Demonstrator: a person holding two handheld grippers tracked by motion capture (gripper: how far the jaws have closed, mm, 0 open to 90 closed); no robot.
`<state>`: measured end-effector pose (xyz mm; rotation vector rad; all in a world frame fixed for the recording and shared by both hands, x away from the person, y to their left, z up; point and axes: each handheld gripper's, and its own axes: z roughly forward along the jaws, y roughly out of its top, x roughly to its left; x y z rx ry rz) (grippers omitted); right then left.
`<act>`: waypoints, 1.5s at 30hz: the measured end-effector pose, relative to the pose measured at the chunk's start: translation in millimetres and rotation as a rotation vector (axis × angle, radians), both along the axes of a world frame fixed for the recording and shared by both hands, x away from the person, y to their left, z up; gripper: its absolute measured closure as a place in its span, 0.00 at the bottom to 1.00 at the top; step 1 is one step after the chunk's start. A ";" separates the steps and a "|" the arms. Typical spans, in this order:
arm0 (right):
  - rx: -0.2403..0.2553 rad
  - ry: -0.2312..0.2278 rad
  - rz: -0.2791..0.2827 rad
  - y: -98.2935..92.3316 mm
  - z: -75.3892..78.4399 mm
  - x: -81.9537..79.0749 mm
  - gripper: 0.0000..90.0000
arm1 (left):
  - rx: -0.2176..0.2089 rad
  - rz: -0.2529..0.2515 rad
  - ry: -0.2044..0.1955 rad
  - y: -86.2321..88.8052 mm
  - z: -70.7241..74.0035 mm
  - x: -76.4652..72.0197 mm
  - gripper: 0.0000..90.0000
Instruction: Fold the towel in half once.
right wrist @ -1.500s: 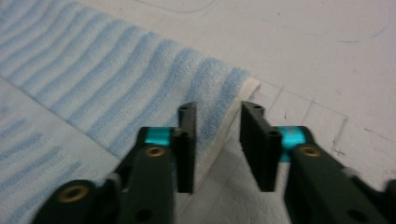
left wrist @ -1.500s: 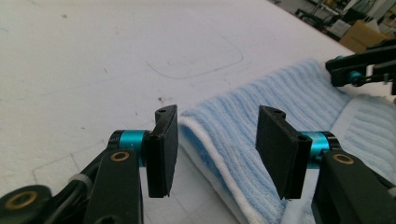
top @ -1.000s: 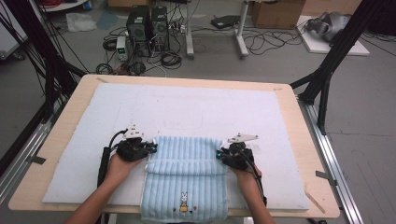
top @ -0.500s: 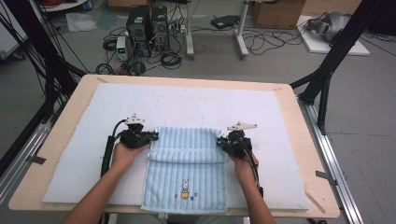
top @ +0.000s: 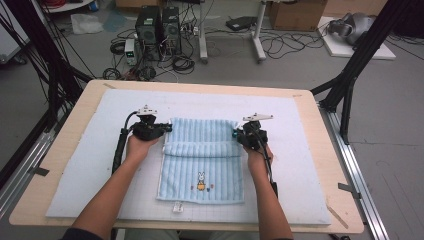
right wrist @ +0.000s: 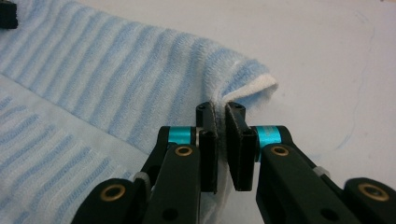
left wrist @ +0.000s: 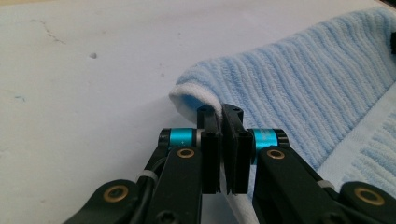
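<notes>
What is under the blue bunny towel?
The blue towel lies on a white mat, with the wooden table beneath. Anything under the towel is covered.

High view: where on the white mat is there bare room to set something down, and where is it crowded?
Free: the mat left of the left gripper, the strip between the towel and the table's far edge, and the stretch right of the right gripper. Crowded: the middle and near side, taken by the towel, both grippers shut on its far corners, and the forearms.
</notes>
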<state>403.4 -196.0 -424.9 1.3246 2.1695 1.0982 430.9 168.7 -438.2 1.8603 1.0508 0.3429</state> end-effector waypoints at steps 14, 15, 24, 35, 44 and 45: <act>0.038 -0.021 -0.039 -7.1 1.4 1.9 0.68 | -0.076 0.000 0.006 14.9 2.1 -8.1 0.59; 0.043 -0.028 -0.037 -9.2 2.7 -1.2 0.68 | -0.084 -0.014 0.004 16.6 2.2 -11.8 0.61; 0.054 -0.032 -0.003 -18.5 13.0 -19.4 0.64 | 0.006 -0.093 0.036 12.4 -5.4 -33.0 0.66; 0.049 -0.004 0.059 -16.9 7.8 -27.6 0.65 | 0.105 -0.146 -0.008 0.6 -11.6 -50.1 0.91; 0.077 0.062 0.076 -17.9 -6.9 -17.6 0.80 | 0.064 -0.166 -0.043 4.9 -7.4 -53.9 0.93; 0.062 0.078 0.091 -17.3 -9.3 -17.4 0.89 | 0.054 -0.169 -0.046 5.9 -6.1 -54.5 0.93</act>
